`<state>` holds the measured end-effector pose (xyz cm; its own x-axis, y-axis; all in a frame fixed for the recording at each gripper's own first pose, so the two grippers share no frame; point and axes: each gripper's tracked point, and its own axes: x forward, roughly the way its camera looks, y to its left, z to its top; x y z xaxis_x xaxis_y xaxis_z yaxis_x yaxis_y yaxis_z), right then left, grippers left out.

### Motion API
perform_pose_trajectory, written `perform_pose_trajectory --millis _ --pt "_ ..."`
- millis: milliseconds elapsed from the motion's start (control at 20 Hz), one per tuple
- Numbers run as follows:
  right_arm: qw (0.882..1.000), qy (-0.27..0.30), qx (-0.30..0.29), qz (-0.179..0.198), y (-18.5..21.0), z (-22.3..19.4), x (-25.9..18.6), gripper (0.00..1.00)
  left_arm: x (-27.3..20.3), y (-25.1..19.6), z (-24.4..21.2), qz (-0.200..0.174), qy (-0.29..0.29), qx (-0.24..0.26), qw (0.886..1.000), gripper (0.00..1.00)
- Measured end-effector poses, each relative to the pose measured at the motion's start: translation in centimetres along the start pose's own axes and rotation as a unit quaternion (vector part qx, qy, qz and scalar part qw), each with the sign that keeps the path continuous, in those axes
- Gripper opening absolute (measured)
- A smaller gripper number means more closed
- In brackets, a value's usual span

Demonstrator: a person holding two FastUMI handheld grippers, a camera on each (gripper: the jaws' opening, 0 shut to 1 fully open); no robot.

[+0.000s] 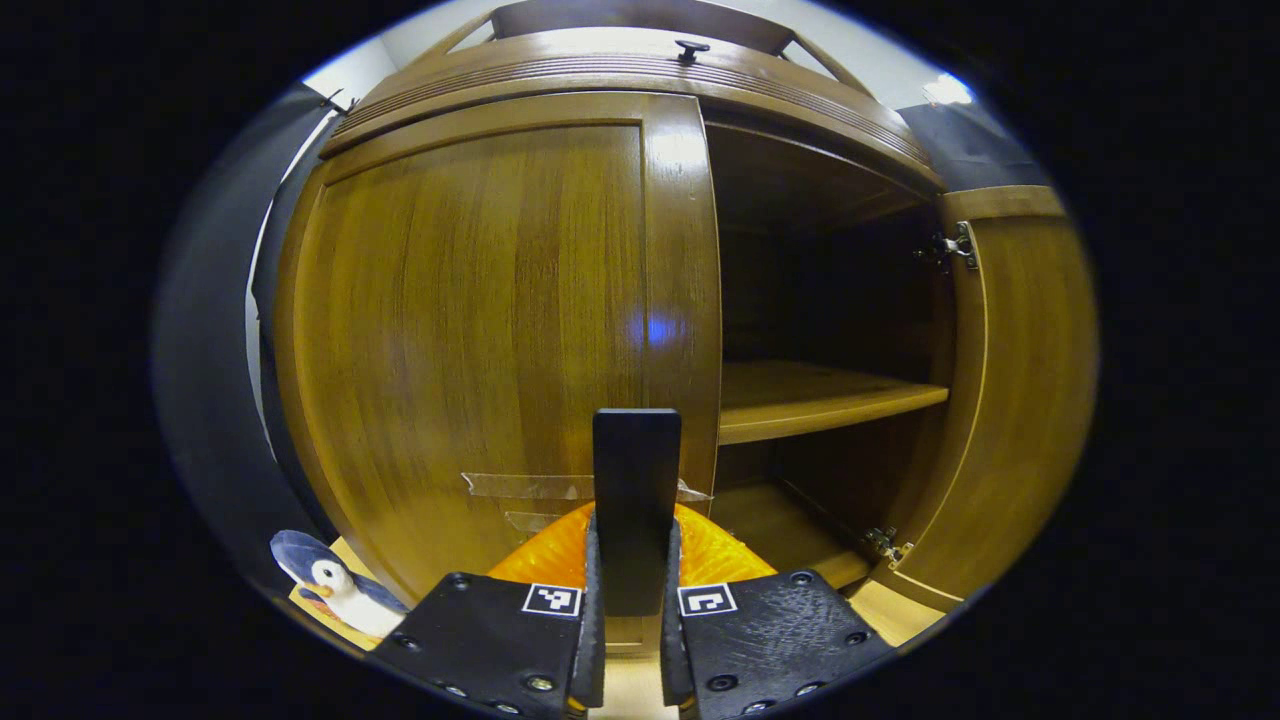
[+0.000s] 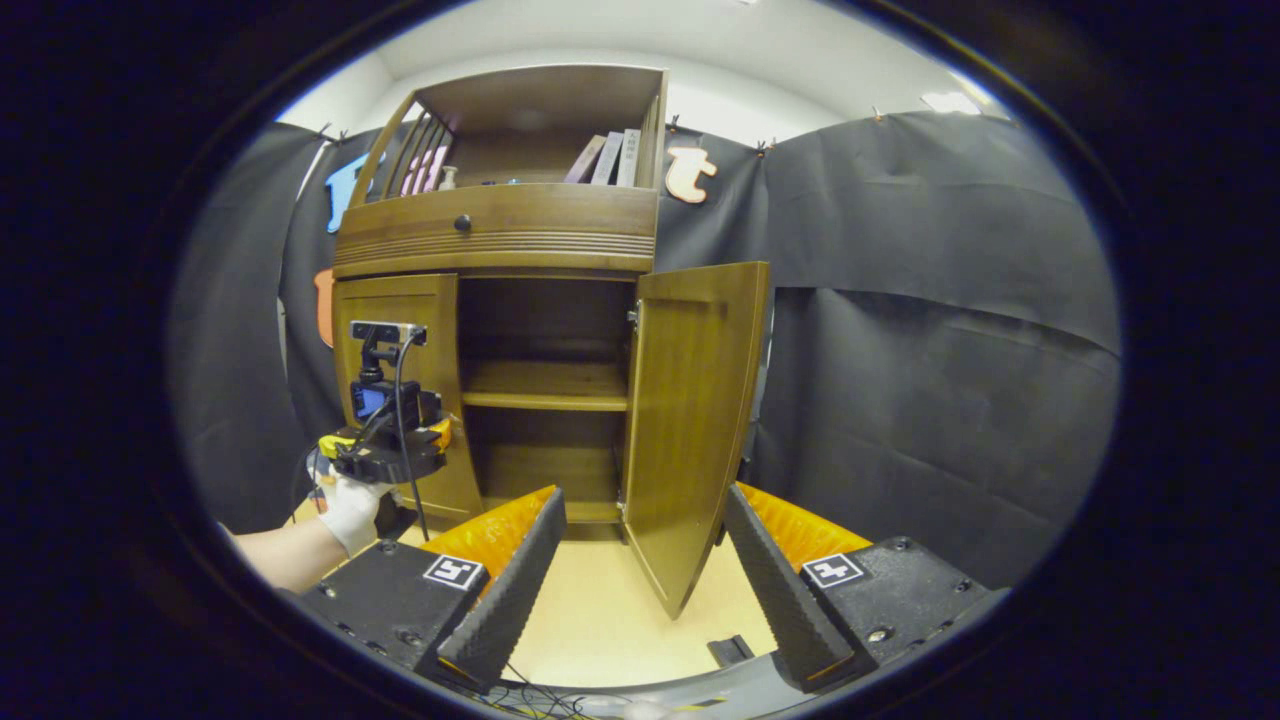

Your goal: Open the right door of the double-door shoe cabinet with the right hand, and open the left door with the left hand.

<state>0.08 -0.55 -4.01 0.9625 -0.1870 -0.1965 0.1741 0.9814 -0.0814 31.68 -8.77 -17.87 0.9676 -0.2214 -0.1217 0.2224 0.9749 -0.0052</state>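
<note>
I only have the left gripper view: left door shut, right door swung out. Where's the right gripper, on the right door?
Observer: No. In the right gripper view, the right gripper is back from the cabinet, fingers spread, holding nothing. The right door stands open beyond them.
Operator: My left gripper pinches the dark tab. Where on the left door is that?
Observer: Low on the left door, toward its inner edge. A gloved hand holds that gripper.
Operator: Anything above the cabinet doors?
Observer: Books lean on the open upper shelf.
</note>
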Motion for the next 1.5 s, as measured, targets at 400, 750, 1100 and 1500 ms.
perform_pose_trajectory --millis 400,750,1100,1500 --pt "0.999 -0.01 -0.002 0.033 1.5 -0.6 -1.8 1.0 -5.7 0.8 -0.6 -0.017 0.0 -0.003 1.0 0.2" --pt "0.998 -0.007 0.002 0.058 2.1 -1.5 -2.9 1.0 -11.4 3.2 -1.2 -0.002 0.006 0.001 1.0 0.2" --pt "0.996 0.004 0.001 0.09 3.8 -2.6 -3.5 1.0 -16.1 6.7 -1.9 0.03 0.01 0.003 1.0 0.2" --pt "0.993 -0.002 -0.001 0.12 5.5 -2.7 -4.1 1.0 -19.7 10.9 -1.9 0.067 0.008 0.002 0.998 0.2"
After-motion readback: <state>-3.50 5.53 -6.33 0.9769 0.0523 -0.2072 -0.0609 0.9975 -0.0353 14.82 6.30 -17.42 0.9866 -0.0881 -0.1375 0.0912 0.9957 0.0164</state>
